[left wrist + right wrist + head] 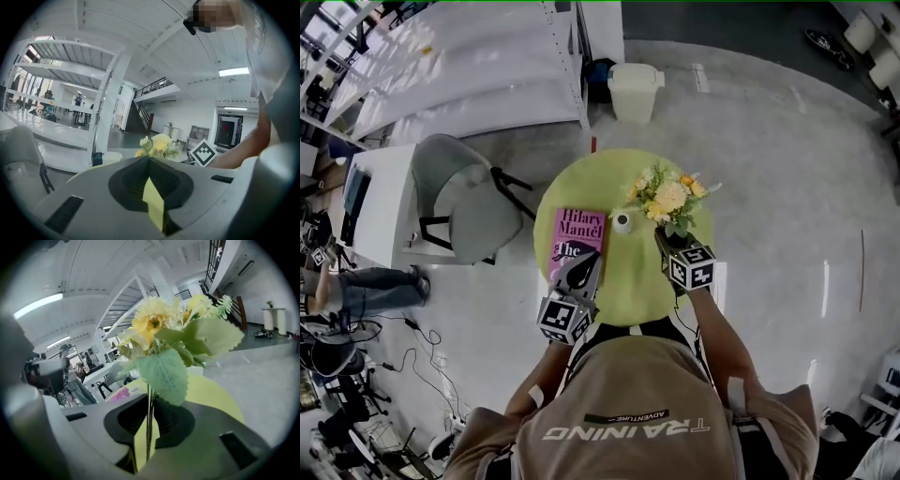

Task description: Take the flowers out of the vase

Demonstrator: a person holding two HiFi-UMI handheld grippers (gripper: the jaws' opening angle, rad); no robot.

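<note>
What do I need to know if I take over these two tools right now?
Right tool: shut on the flowers, gripping their stems and holding them beside the vase.
Left tool: shut, empty, above the near end of the pink book.
Vase: upright on the green table, left of the flowers, with nothing in its mouth.
Done: the flowers look clear of the vase.
Left: probably just lay them gently on the table.
</note>
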